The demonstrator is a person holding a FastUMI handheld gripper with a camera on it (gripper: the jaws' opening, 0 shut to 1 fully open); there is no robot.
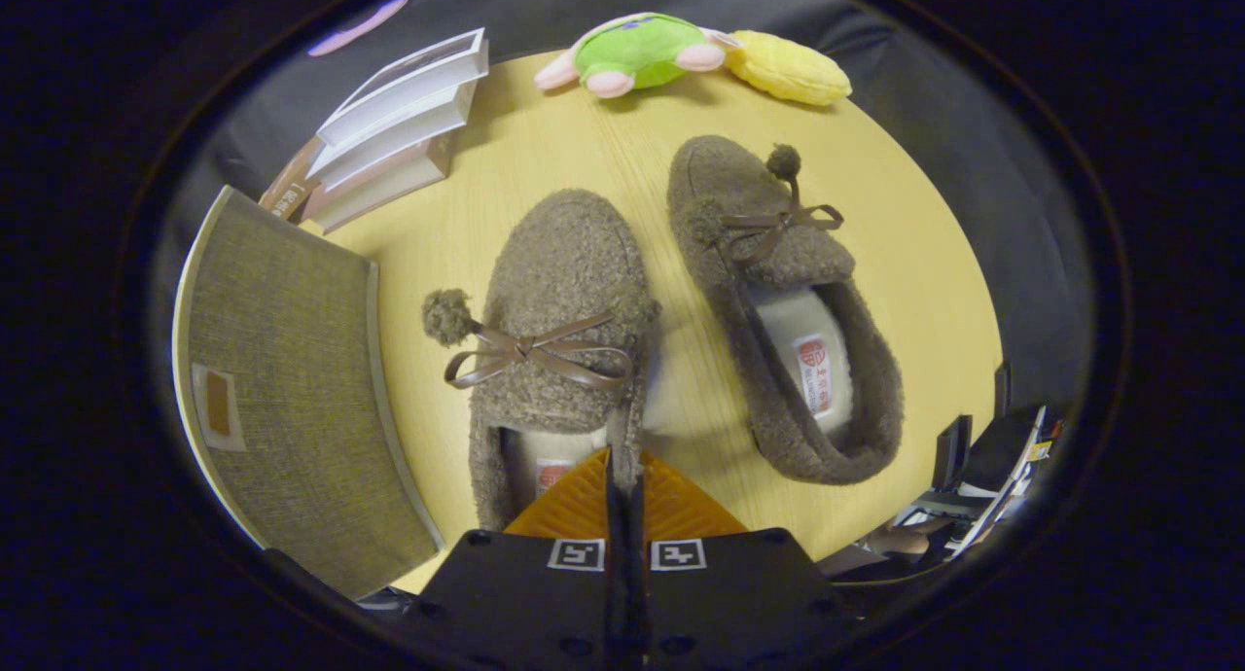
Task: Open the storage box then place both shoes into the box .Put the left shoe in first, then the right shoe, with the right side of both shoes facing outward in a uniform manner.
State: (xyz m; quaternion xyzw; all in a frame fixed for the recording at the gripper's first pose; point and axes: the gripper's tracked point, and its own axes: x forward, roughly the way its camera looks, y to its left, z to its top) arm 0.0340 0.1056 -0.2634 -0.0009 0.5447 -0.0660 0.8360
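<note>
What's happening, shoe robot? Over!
Tool shut, over left shoe's heel. Right shoe beside it. Storage box lid closed. Nothing blocking.

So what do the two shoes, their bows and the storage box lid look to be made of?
Both shoes, the left shoe and right shoe, look like brown curly fleece: nubby, matte pile, pale lining inside. Their bows look like smooth leather or faux-leather cord with a slight sheen. The storage box lid looks like woven, linen-like fabric, visibly grained, with a pale trimmed edge. The gripper fingers sit nearly together over the left shoe's heel.
</note>
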